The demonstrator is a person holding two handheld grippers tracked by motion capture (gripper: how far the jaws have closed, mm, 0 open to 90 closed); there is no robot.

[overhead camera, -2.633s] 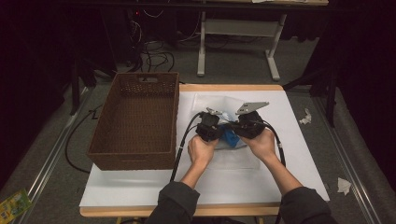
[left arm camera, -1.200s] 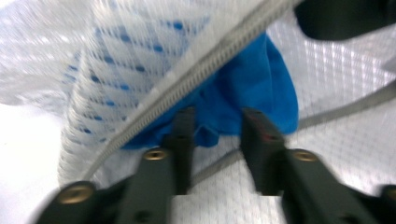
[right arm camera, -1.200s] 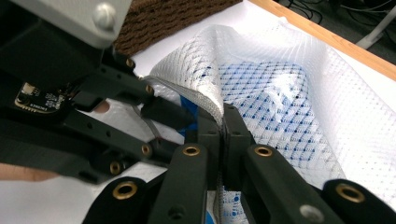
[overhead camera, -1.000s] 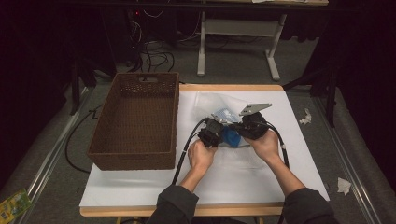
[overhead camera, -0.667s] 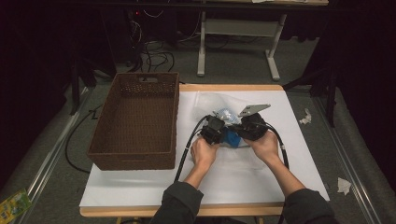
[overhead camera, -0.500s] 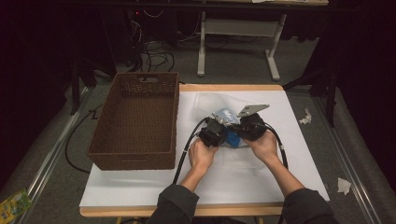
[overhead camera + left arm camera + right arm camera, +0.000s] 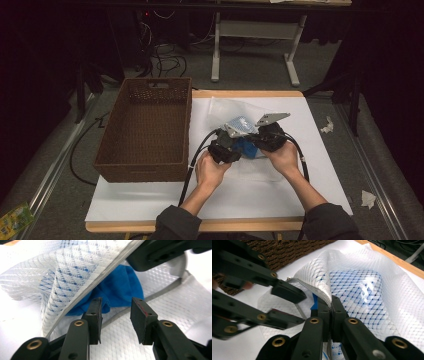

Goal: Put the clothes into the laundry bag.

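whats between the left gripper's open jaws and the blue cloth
Nothing but bare white mesh: in the left gripper view the left gripper hovers open over the mesh bag's lower layer, just short of the blue cloth.

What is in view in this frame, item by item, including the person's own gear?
Brown woven rectangular basket: one, table's left side, looks empty.
White mesh zip bag: one, white paper sheet centre, edge lifted.
Blue cloth: one, lying in the bag's opening.
White paper sheet: one, covering the wooden table.
Crumpled paper scraps: two, white, floor at right.
Green packet: one, floor, bottom left.
Left hand-held gripper: black, open, at the blue cloth.
Right hand-held gripper: black, clamped on the bag's edge.
Hands: two, holding the grippers.
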